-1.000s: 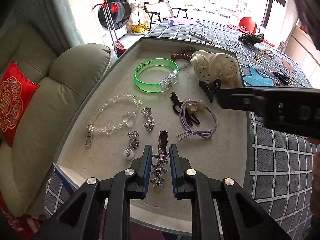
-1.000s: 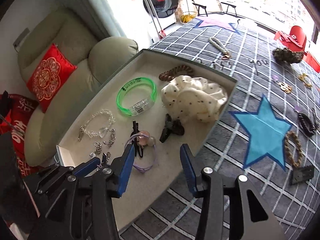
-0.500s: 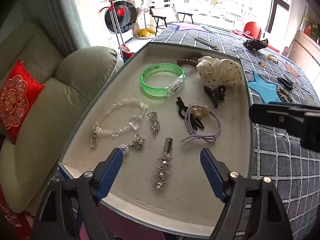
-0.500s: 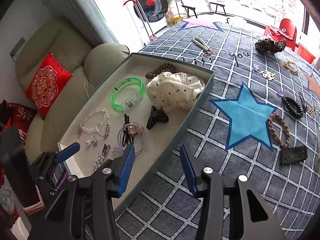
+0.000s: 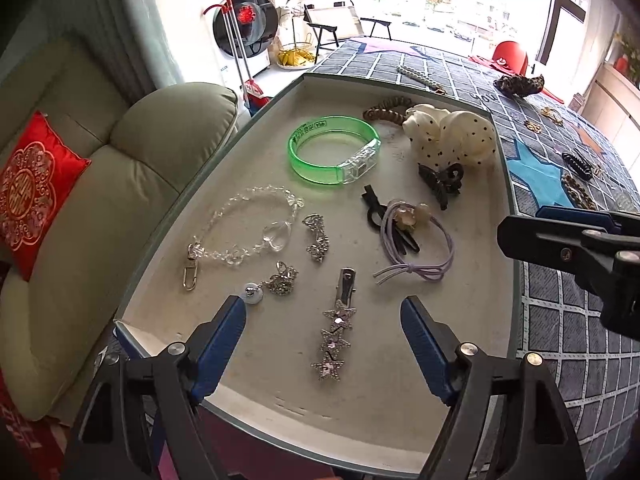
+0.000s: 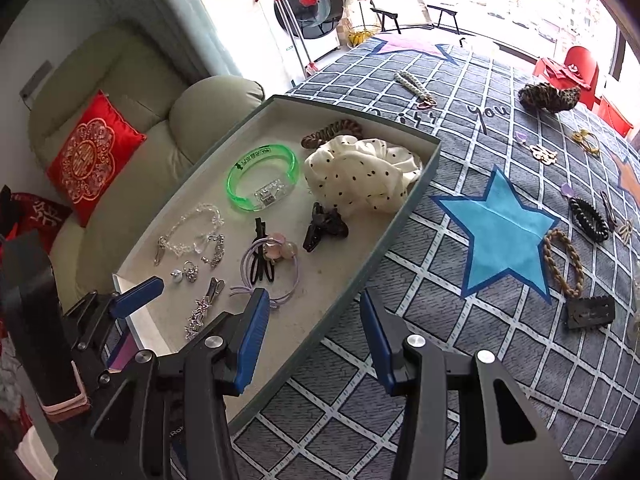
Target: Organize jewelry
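Observation:
A shallow grey tray (image 5: 516, 280) on the quilt holds a star hair clip (image 5: 334, 344), a green bangle (image 5: 332, 152), a polka-dot scrunchie (image 5: 452, 136), a purple hair tie (image 5: 416, 240) and a crystal bracelet (image 5: 240, 232). My left gripper (image 5: 322, 302) hangs open above the tray's near end. The star clip lies flat on the floor between its fingers, touched by neither. My right gripper (image 6: 314, 294) is open and holds nothing, just over the tray's long wall (image 6: 400, 216). From the right wrist, the star clip (image 6: 200, 312) lies beside the left gripper (image 6: 136, 300).
Loose pieces lie on the checked quilt: a braided tie (image 6: 562, 264), a black comb clip (image 6: 590, 312), a black coil tie (image 6: 588, 220), a leopard scrunchie (image 6: 548, 96) and a pearl chain (image 6: 412, 86). A sofa with a red cushion (image 6: 94, 156) borders the tray's left.
My left gripper has opened wide and let go of the star clip, which now lies on the tray floor. My right gripper has drawn slightly away from the tray toward the quilt.

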